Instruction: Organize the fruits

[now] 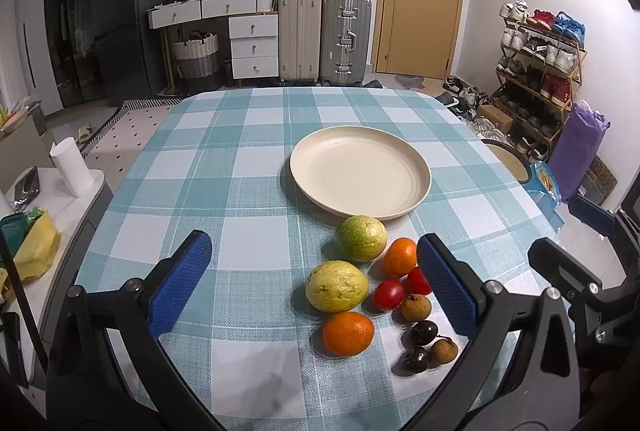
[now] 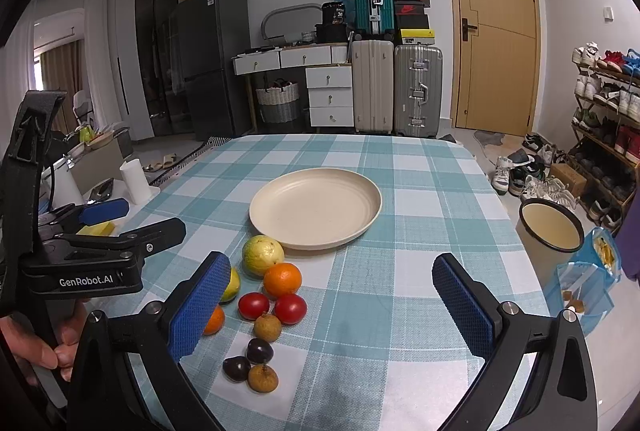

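Cream round ribbed plate (image 1: 360, 173) bare; bumpy guavas (image 1: 337, 292), smooth oranges (image 1: 348, 333) beside; both claws (image 1: 316, 283) (image 2: 332, 305) apart.

"GenRobot.AI" stands in white letters on the black body of the left gripper (image 2: 106, 215), read from the right wrist view. A black bag (image 2: 333, 13) on the dresser bears what looks like "36" or "30". A red shoebox (image 2: 409, 8) in the stack carries a swoosh logo. Other box labels are too small to read.
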### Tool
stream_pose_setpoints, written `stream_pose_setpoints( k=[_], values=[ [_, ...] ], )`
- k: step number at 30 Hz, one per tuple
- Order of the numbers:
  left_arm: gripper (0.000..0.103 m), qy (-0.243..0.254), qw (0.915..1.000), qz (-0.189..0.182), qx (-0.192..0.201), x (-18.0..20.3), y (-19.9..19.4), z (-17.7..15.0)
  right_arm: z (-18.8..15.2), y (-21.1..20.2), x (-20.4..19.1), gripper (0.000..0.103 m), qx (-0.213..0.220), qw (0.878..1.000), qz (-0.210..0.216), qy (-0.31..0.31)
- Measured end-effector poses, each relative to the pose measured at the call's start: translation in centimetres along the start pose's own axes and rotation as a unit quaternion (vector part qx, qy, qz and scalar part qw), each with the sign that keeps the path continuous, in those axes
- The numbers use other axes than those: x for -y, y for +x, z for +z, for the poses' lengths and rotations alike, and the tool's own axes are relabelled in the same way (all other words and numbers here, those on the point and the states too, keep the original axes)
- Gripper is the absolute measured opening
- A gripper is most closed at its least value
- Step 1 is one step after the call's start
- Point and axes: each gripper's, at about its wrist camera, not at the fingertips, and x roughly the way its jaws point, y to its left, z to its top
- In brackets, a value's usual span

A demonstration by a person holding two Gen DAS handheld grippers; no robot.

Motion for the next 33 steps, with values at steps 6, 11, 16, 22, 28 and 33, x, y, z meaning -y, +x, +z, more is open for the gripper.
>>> stream_pose_setpoints(
  k=[6, 11, 16, 22, 28, 33],
  values=[
    [0.102, 0.0, 1.0, 0.002, 0.003, 0.12, -0.2, 0.01, 0.12, 0.01, -0.02, 0.103, 0.001, 1.0, 0.001, 0.001],
    [0.102, 0.001, 1.0, 0.003, 0.002, 0.14, -0.2, -0.1, 0.09, 0.13, -0.02, 0.103, 0.003, 1.0, 0.0, 0.001],
    [0.102, 0.001, 1.0, 0.004, -0.001, 0.09, -0.19, -0.19, 0.1, 0.15, -0.09, 0.103, 0.002, 1.0, 0.003, -0.001],
    [0.102, 0.002, 1.0, 0.004, 0.0, 0.16, -0.19, -0.24, 0.07, 0.18, -0.14, 0.103, 0.001, 1.0, 0.005, -0.001],
    [0.102, 0.001, 1.0, 0.003, -0.003, 0.06, 0.06, -0.53, 0.06, 0.31, -0.21, 0.103, 0.001, 1.0, 0.007, -0.003],
    [0.102, 0.001, 1.0, 0.003, -0.004, 0.14, 0.2, -0.54, 0.05, 0.5, -0.36, 0.103, 0.0, 1.0, 0.008, -0.005]
  ],
)
